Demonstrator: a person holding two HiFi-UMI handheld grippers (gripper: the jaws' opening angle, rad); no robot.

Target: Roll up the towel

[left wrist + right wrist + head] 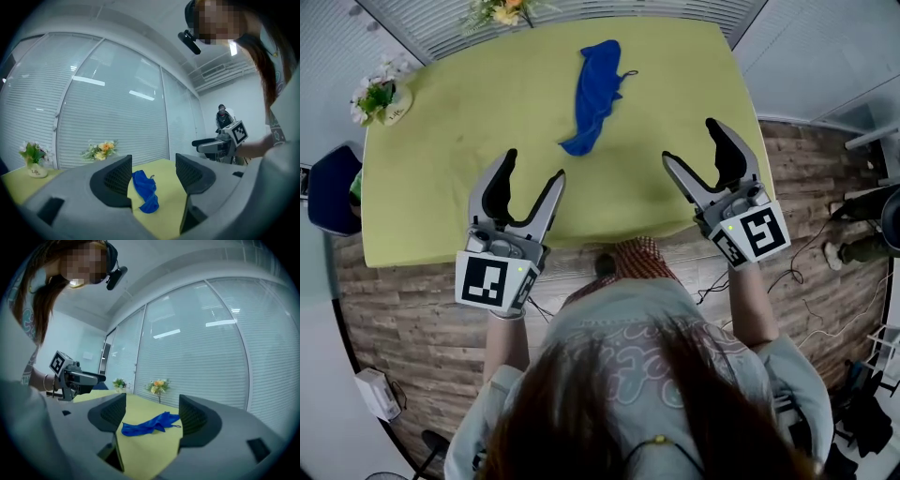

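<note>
- Presently the step in hand is judged to be the approach: the towel [595,94] lies crumpled in a long blue strip toward the far side of the yellow-green table [469,122], and it is neither flattened nor rolled.
- Recommended practice:
  - Bring both grippers to one narrow end (the near tip looks the easier to reach).
  - Pinch that end at its two corners and spread the cloth flat first.
  - Turn it over itself evenly, so the roll does not skew.
- Left gripper [534,167]: the jaws are spread with nothing between the pads. It hovers over the table's near edge, with the towel well ahead and somewhat to its right.
- Right gripper [691,141]: the jaws are likewise spread and empty, with the towel well ahead and to its left.
- In each gripper view the towel appears framed in the gap between the jaws, but it lies far beyond them and is untouched.
</note>
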